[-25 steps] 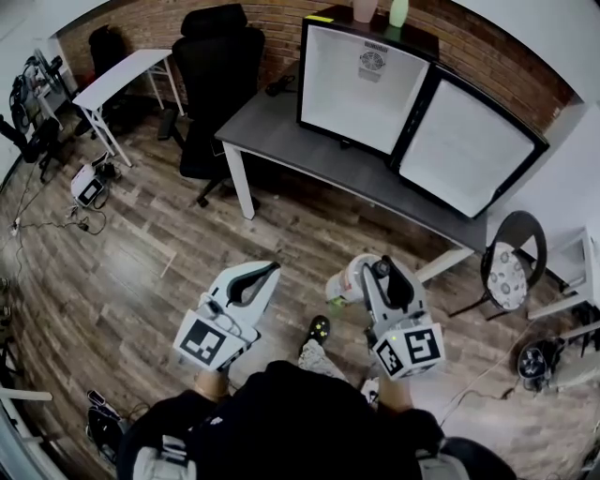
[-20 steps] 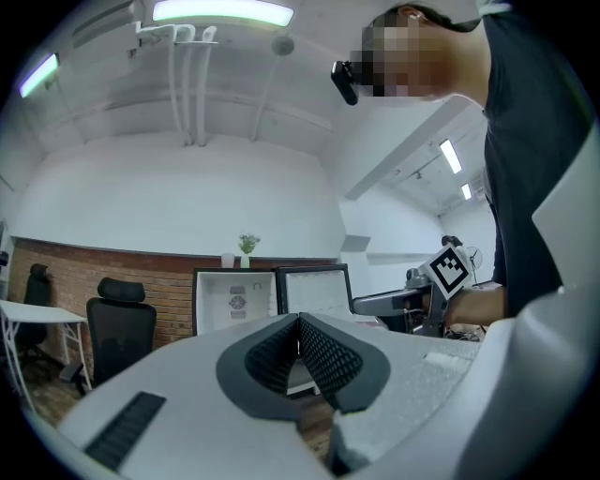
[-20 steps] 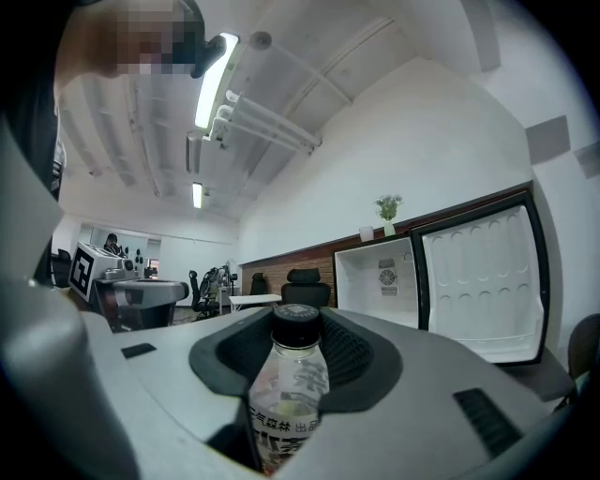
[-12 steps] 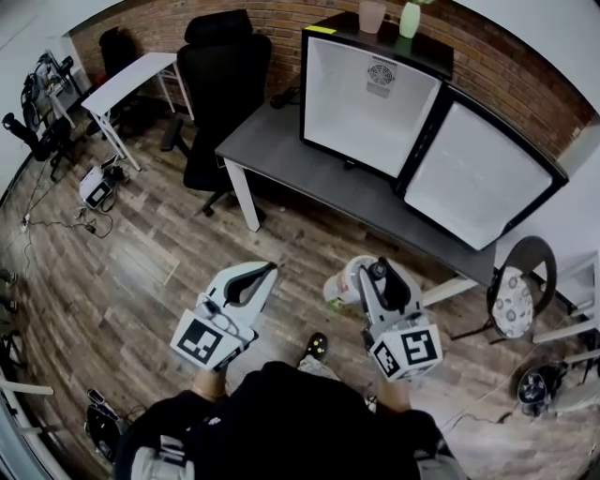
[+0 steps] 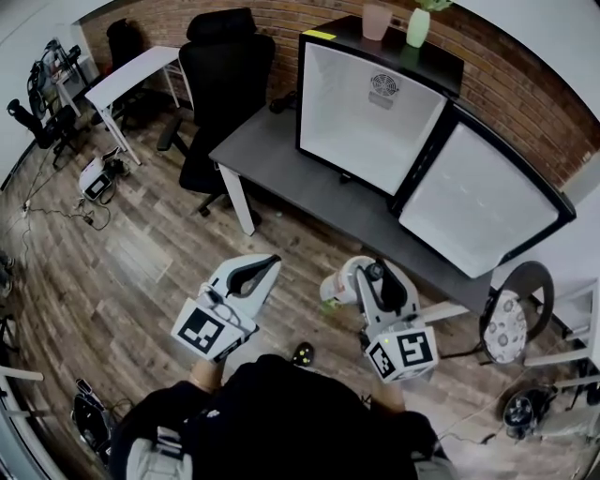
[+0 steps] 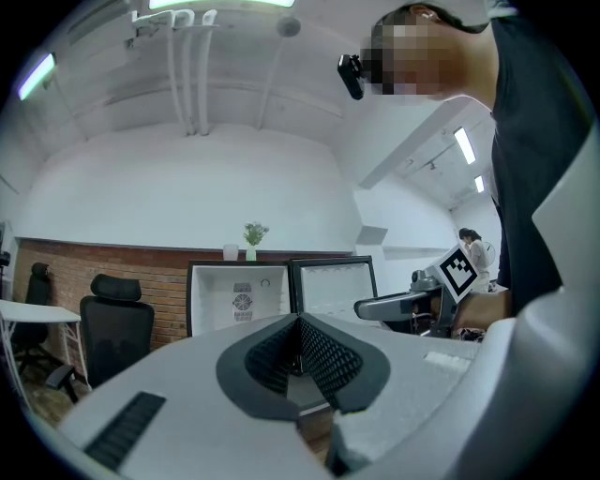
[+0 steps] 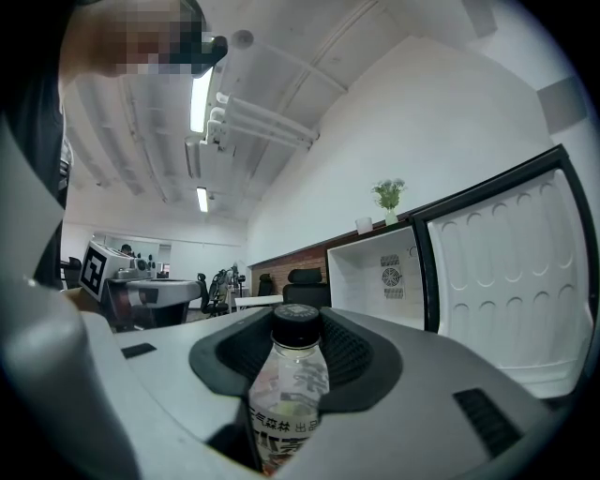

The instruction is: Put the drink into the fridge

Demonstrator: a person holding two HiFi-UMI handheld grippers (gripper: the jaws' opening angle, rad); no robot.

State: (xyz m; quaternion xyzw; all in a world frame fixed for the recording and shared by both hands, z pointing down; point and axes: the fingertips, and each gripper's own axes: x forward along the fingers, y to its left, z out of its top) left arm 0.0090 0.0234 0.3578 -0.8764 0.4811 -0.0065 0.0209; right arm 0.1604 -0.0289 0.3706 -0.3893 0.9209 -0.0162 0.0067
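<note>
A small black fridge [image 5: 367, 105] with a white inside stands on a dark table [image 5: 281, 150], its door [image 5: 478, 202] swung open to the right. My right gripper [image 5: 361, 275] is shut on the drink [image 5: 337, 281], a clear bottle held over the floor in front of the table. In the right gripper view the bottle [image 7: 289, 389] stands upright between the jaws of this gripper [image 7: 296, 349], black cap [image 7: 296, 323] up, with the open fridge [image 7: 384, 277] beyond. My left gripper [image 5: 267, 265] hovers to the left, shut and holding nothing. The left gripper view shows its closed tips [image 6: 299, 322] pointing at the fridge [image 6: 239, 295].
A black office chair [image 5: 220, 66] stands at the table's left end, and a white desk [image 5: 131, 75] lies further left. A pink cup [image 5: 377, 19] and a green vase [image 5: 419, 26] sit on the fridge. A round-backed chair [image 5: 506, 300] stands at the right. Cables lie on the wooden floor.
The table and fridge have come slightly closer and shifted in the head view. Both grippers keep their pose, the right one still holding the bottle.
</note>
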